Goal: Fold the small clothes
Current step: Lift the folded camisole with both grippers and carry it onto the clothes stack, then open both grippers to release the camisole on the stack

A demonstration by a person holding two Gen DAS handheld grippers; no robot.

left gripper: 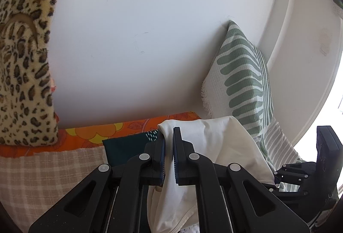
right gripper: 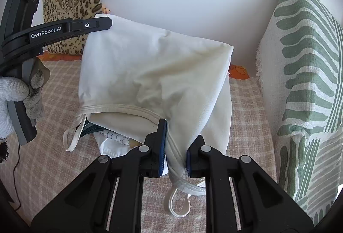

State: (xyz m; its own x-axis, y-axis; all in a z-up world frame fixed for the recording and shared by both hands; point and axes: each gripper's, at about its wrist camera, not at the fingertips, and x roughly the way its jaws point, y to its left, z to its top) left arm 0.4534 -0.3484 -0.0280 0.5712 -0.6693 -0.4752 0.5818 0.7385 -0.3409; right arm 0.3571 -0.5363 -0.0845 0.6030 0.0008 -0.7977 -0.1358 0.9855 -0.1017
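A small white garment (right gripper: 150, 74) with thin straps hangs in the air above the checked beige bed cover (right gripper: 246, 108), stretched between both grippers. In the right wrist view my right gripper (right gripper: 174, 145) is shut on its seamed edge near a strap loop. My left gripper (right gripper: 100, 23) grips the far upper corner, held by a gloved hand (right gripper: 19, 91). In the left wrist view my left gripper (left gripper: 169, 147) is shut on the white garment (left gripper: 225, 143), which drapes to the right and down between the fingers. The right gripper (left gripper: 304, 170) shows at the right edge.
A leopard-print cushion (left gripper: 23, 57) leans on the white wall at the left, a green-and-white leaf-pattern pillow (right gripper: 304, 83) at the right. An orange flowered cloth (left gripper: 85, 136) and a dark green garment (left gripper: 126, 147) lie on the bed. More clothes (right gripper: 113, 138) lie under the hanging garment.
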